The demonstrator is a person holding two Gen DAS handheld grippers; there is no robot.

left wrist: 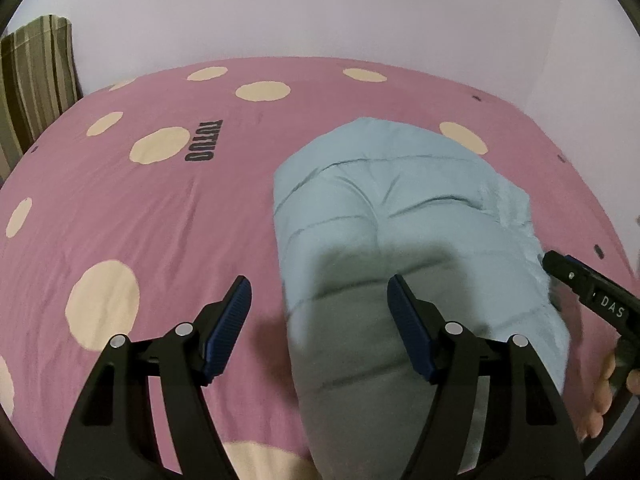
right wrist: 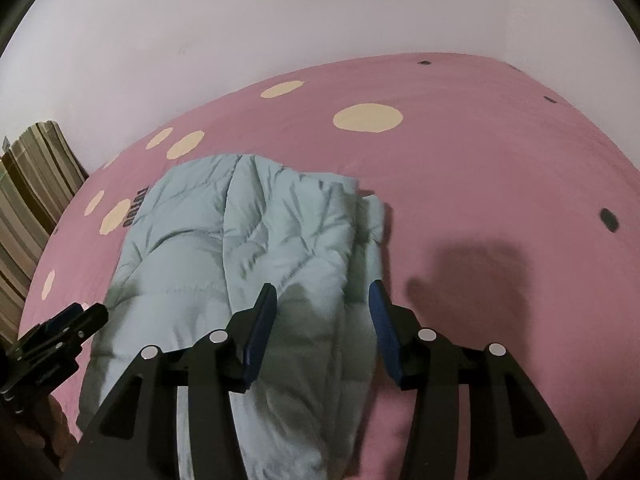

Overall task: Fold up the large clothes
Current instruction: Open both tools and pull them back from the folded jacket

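My left gripper (left wrist: 319, 322) hangs above the bed with its blue-padded fingers spread wide and holding nothing; the left edge of the light blue quilted jacket (left wrist: 400, 220) lies beneath the gap, nearer my right-hand finger. The jacket lies folded into a long bundle on the pink bedspread (left wrist: 140, 208) with cream dots, stretching ahead of the gripper. My right gripper (right wrist: 322, 322) is likewise spread apart and empty, poised over the jacket's (right wrist: 248, 236) right edge, where a folded layer overlaps. A striped cushion (right wrist: 32, 184) stands far ahead to the left, against the white wall (right wrist: 280, 32).
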